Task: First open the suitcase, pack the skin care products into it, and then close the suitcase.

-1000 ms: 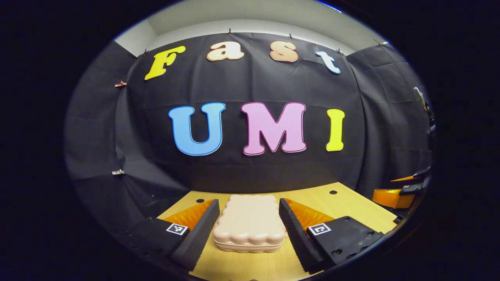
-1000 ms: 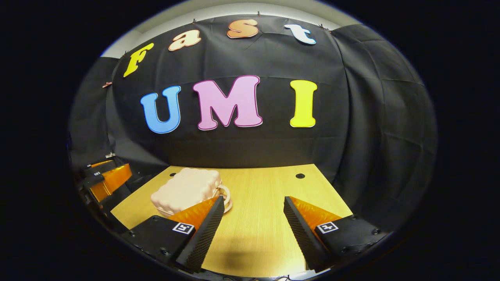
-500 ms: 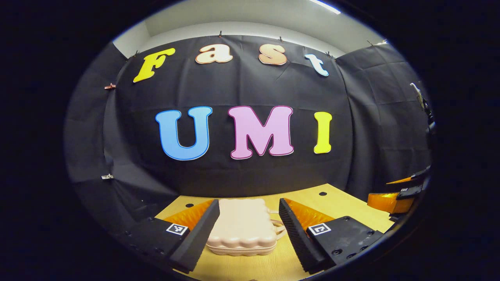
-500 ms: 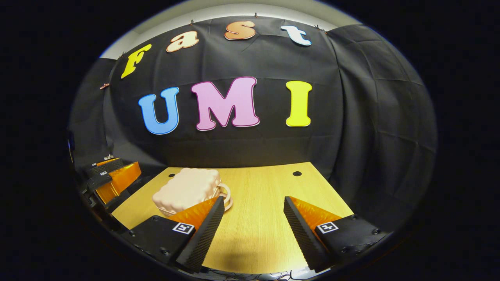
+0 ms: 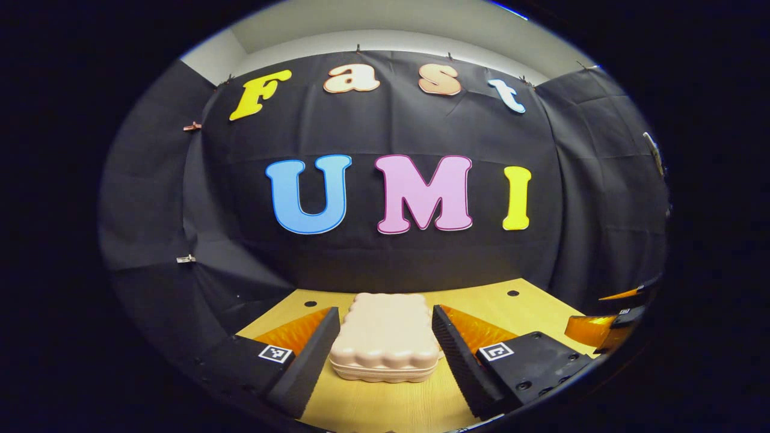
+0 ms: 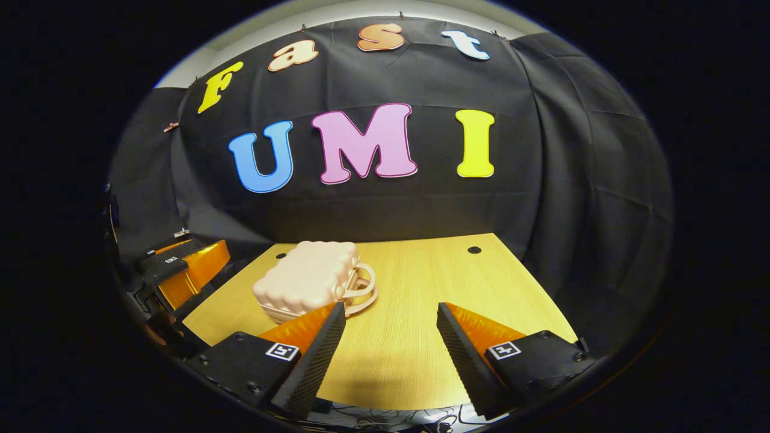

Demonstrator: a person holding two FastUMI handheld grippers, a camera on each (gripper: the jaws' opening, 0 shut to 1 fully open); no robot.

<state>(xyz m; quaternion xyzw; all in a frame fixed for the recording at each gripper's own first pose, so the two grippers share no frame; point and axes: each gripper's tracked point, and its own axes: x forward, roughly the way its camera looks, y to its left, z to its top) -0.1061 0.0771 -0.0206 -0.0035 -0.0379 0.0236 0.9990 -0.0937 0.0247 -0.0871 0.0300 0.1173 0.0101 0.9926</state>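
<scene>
Closed pink suitcase [image 5: 385, 340] at lower centre, on the desk [image 5: 481, 304], between the spread, empty left tongs [image 5: 385, 352]. Right tongs [image 6: 391, 349] likewise spread. The shell looks rigid, light, smooth; its side handle [image 6: 361, 288] offers a hold.

Small square black-and-white coded markers [image 5: 275, 353] sit on the left gripper [image 5: 383, 313], one behind each finger, with a matching pair on the right gripper [image 6: 391, 305]. They carry block patterns, not legible words or numbers. No writing can be made out on the pale pink scalloped hard-shell suitcase [image 5: 385, 337] or on the light wooden table [image 5: 373, 409].
</scene>
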